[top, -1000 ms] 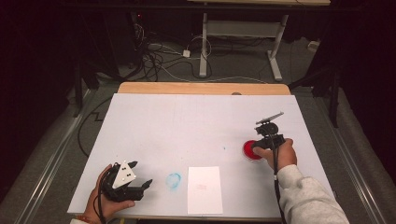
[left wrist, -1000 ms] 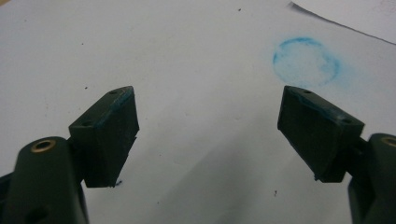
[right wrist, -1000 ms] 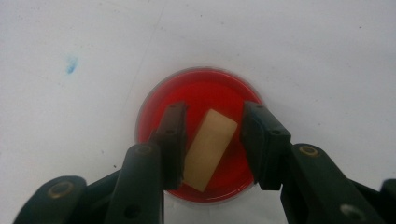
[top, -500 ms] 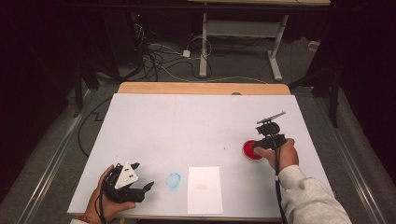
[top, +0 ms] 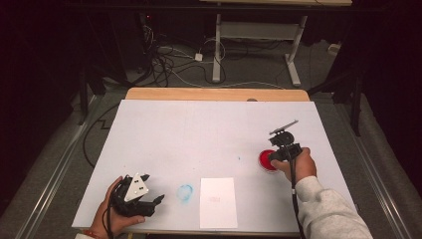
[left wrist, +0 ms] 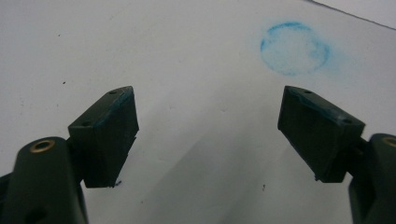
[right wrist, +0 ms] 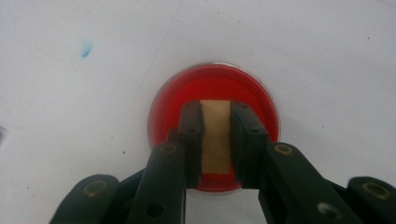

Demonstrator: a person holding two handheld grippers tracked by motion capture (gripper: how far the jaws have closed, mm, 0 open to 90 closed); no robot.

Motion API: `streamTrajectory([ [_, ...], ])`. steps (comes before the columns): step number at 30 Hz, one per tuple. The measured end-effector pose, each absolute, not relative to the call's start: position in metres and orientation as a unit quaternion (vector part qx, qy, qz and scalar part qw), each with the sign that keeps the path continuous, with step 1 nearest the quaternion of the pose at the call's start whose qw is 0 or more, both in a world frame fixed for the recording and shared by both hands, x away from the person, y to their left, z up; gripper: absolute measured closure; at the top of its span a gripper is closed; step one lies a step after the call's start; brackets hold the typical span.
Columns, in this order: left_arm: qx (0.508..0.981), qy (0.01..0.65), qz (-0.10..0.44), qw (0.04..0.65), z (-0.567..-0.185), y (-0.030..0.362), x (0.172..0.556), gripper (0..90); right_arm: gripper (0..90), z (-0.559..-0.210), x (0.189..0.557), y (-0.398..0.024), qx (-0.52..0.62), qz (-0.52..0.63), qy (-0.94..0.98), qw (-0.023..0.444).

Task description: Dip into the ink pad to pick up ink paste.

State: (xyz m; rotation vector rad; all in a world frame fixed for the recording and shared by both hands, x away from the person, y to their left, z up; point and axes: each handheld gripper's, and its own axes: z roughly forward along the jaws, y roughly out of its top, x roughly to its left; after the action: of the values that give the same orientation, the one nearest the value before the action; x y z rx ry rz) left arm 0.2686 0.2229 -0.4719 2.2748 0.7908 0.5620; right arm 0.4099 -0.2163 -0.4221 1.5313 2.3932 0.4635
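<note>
now my right gripper (right wrist: pixel 215 135) has just been closing its jaws, clamped on a tan block (right wrist: pixel 215 136) over the red ink pad (right wrist: pixel 173 100) on the tabletop (top: pixel 199 134). my left gripper (left wrist: pixel 208 130) rests with jaws apart near a blue ring stain (left wrist: pixel 294 48).

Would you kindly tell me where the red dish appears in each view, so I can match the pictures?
High view: the red dish sits right of centre on the table, at the right tongs.
Left gripper view: not in it.
Right gripper view: the dish is central, behind the jaws shut on a tan block.
Shared landmark: the small blue speck, left of the dish in both.
</note>
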Motion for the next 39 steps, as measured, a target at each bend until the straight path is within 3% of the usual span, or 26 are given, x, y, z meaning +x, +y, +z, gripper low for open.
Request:
streamTrajectory([
  [26, 0.866, 0.300, 0.220, 0.334, -0.470, 0.224, 0.267, 19.6, 76.7, -0.422, 0.412, -0.218, 0.484, 0.159, 0.851, 0.132],
  [39, 0.862, 0.304, 0.224, 0.338, -0.469, 0.226, 0.268, 19.6, 76.6, -0.379, 0.403, -0.223, 0.436, 0.195, 0.863, 0.165],
])
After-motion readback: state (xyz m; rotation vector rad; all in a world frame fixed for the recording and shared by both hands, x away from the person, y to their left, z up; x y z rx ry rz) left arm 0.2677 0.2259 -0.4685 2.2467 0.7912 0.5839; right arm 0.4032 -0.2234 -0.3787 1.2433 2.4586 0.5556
